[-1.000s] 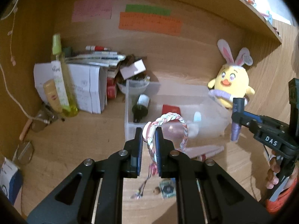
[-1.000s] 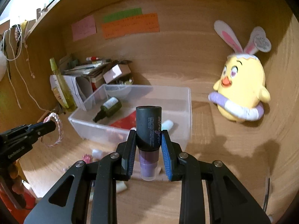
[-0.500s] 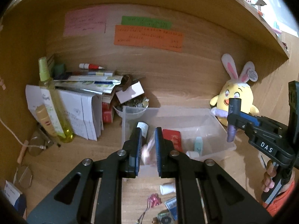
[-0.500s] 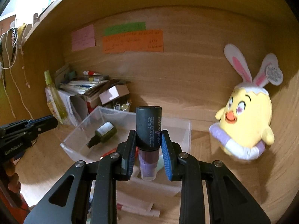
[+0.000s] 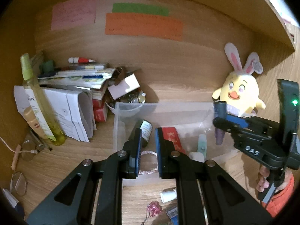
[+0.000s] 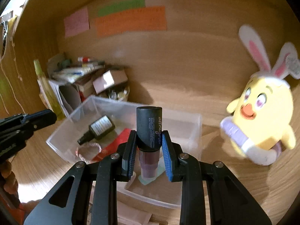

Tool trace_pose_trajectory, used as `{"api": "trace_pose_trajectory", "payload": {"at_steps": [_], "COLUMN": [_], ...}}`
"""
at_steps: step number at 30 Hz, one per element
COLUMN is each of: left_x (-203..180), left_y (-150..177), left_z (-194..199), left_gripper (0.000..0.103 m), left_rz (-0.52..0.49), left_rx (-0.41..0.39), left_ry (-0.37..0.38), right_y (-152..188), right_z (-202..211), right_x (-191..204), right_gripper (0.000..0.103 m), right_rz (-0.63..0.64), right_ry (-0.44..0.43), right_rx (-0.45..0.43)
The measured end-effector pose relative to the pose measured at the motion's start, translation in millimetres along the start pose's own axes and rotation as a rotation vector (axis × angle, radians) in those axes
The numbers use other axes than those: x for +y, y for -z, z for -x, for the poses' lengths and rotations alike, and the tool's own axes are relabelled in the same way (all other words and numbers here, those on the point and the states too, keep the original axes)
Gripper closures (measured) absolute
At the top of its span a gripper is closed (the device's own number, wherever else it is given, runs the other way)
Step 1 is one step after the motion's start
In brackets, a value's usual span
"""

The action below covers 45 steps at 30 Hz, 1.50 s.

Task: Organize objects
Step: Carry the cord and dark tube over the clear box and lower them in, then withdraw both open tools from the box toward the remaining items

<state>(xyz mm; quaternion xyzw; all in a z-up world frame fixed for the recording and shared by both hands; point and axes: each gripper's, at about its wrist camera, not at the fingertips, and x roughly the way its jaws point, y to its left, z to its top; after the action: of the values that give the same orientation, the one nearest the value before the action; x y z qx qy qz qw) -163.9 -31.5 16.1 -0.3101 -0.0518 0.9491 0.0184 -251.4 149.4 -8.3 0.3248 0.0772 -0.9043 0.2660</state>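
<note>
A clear plastic bin (image 5: 120,123) (image 6: 195,131) stands on the wooden desk. A pink and white braided bracelet (image 5: 148,162) (image 6: 88,150) lies inside it near the front wall. My left gripper (image 5: 148,146) hangs open and empty above the bracelet; it also shows at the left of the right wrist view (image 6: 45,119). My right gripper (image 6: 148,150) is shut on a small bottle (image 6: 149,131) with a black cap and purple body, held upright over the bin's right part; it shows in the left wrist view too (image 5: 220,116). A dark dropper bottle (image 6: 99,128), a red packet (image 5: 171,136) and a mint tube (image 5: 202,144) lie in the bin.
A yellow chick plush (image 6: 262,120) with rabbit ears sits right of the bin. Papers, boxes, a bowl of small items (image 5: 127,101) and a yellow-green spray bottle (image 5: 39,101) crowd the back left. Small items (image 5: 168,195) lie in front of the bin. Glasses (image 5: 30,148) lie at left.
My left gripper moved over the bin, opened and let the bracelet drop into it. My right gripper carried the bottle forward to above the bin.
</note>
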Motion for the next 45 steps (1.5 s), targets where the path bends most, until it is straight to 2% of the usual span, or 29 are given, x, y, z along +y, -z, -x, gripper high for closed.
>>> {"api": "trace_pose_trajectory", "payload": {"at_steps": [2, 6, 10, 12, 17, 23, 33, 37, 42, 45], "left_x": [-1, 0, -1, -1, 3, 11, 18, 15, 5, 0], "left_y": [3, 9, 14, 16, 25, 41, 64, 75, 96, 107], "left_z": [-4, -9, -6, -4, 4, 10, 31, 35, 32, 31], "left_gripper": [0.090, 0.069, 0.056, 0.044, 0.033, 0.032, 0.030, 0.028, 0.028, 0.028], "left_rz": [-0.006, -0.003, -0.019, -0.024, -0.033, -0.027, -0.029, -0.026, -0.026, -0.029], "left_rx": [0.017, 0.052, 0.055, 0.051, 0.055, 0.092, 0.113, 0.129, 0.179, 0.206], "left_ry": [0.006, 0.031, 0.027, 0.021, 0.010, -0.003, -0.017, -0.002, 0.039, 0.055], "right_y": [3, 8, 11, 12, 14, 13, 16, 30, 61, 80], "right_z": [-8, -22, -31, -32, -36, -31, 12, 32, 44, 45], "right_x": [0, 0, 1, -1, -2, 0, 15, 28, 43, 49], "right_gripper": [0.079, 0.079, 0.079, 0.079, 0.079, 0.079, 0.058, 0.047, 0.046, 0.046], "right_rz": [0.004, 0.010, 0.017, 0.014, 0.004, 0.004, 0.020, 0.023, 0.016, -0.008], "right_ry": [0.002, 0.003, 0.008, 0.012, 0.032, 0.051, 0.035, 0.008, -0.003, -0.048], "right_rx": [0.022, 0.065, 0.097, 0.106, 0.123, 0.121, 0.045, 0.020, 0.034, 0.073]}}
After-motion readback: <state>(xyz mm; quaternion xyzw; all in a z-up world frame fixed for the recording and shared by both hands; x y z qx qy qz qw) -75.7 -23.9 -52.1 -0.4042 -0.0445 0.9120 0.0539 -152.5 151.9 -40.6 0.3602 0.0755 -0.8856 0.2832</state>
